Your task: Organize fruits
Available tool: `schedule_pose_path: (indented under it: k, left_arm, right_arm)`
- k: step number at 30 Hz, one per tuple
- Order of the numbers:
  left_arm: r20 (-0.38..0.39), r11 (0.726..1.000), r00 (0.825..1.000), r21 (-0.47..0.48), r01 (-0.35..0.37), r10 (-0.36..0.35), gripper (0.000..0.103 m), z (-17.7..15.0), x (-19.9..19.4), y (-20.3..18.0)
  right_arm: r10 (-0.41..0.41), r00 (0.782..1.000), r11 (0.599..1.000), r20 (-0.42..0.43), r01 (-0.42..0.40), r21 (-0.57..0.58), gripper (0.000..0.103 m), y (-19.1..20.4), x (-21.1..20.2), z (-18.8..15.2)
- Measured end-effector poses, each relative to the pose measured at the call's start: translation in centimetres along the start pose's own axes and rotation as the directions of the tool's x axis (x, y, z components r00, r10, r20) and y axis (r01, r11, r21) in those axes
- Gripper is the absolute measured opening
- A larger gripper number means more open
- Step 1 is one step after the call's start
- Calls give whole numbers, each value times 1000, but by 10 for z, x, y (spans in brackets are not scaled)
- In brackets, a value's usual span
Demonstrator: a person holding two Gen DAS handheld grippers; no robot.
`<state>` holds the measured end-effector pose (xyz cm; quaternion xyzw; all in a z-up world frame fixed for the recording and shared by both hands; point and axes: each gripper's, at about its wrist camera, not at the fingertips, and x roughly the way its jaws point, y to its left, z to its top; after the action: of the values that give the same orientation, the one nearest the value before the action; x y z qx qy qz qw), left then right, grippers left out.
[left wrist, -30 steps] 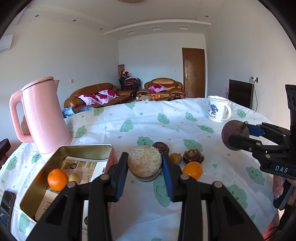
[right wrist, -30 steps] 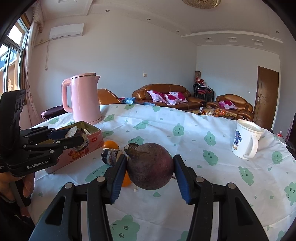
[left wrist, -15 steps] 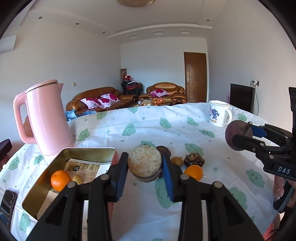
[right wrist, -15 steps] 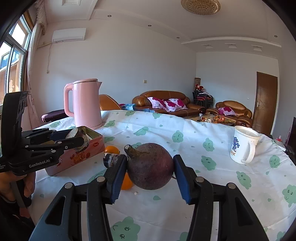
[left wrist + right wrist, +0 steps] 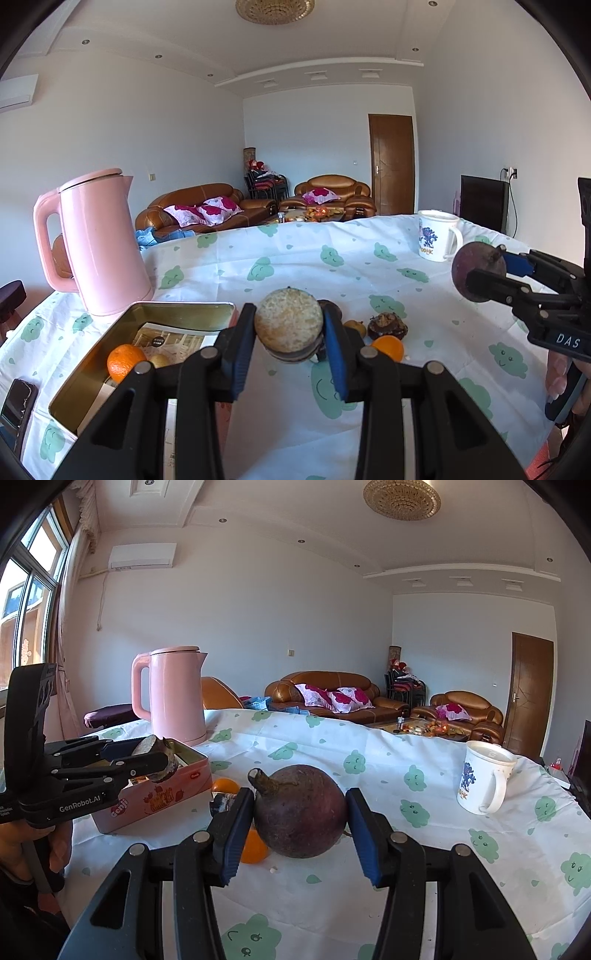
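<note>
Fruit is clamped in both tongs above the desk (image 5: pixel 424 280), which wears a white cloth with green cloud prints. The left tongs (image 5: pixel 290 334) are closed on a halved fruit (image 5: pixel 289 325), its pale cut face turned toward the camera, held over the near right corner of the open tin (image 5: pixel 92 373). The right tongs (image 5: pixel 300 814) grip a round dark purple fruit (image 5: pixel 301 808) with a short stem, held clear of the cloth. Inside the tin lie an orange (image 5: pixel 125 362) and a small yellowish fruit (image 5: pixel 159 360) on a printed leaflet. On the cloth just right of the tin sit a second orange (image 5: pixel 388 347), a small brown fruit (image 5: pixel 355 326) and a dark, broken-looking fruit (image 5: pixel 388 324). A pink kettle (image 5: pixel 98 240) stands behind the tin, and a white mug (image 5: pixel 437 234) stands well apart at the far right. A phone (image 5: pixel 16 406) lies at the desk's near left edge.
</note>
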<state>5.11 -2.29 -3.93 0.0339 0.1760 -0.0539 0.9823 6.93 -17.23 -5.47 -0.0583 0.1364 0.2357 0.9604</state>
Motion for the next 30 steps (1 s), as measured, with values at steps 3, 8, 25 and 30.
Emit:
schedule_pose_path:
  k: [3,8,25,30]
  left_arm:
    - [8,1000,1000,-1,-1,1,38,0,-1,0]
    - [21,1000,1000,-1,-3,3,38,-1,-5,0]
    - [70,1000,997,14,-18,17,37,-1,-13,-3]
    - [87,999,996,20,-25,23,37,-1,-16,-4]
  right_arm:
    - [-1,1000,1000,8,1,0,53,0,-2,0]
    - [-2,1000,1000,22,2,-2,53,0,-4,0]
    - [-11,998,1000,66,12,-15,53,3,-12,0]
    - [-13,997,1000,79,15,-18,53,5,-15,0]
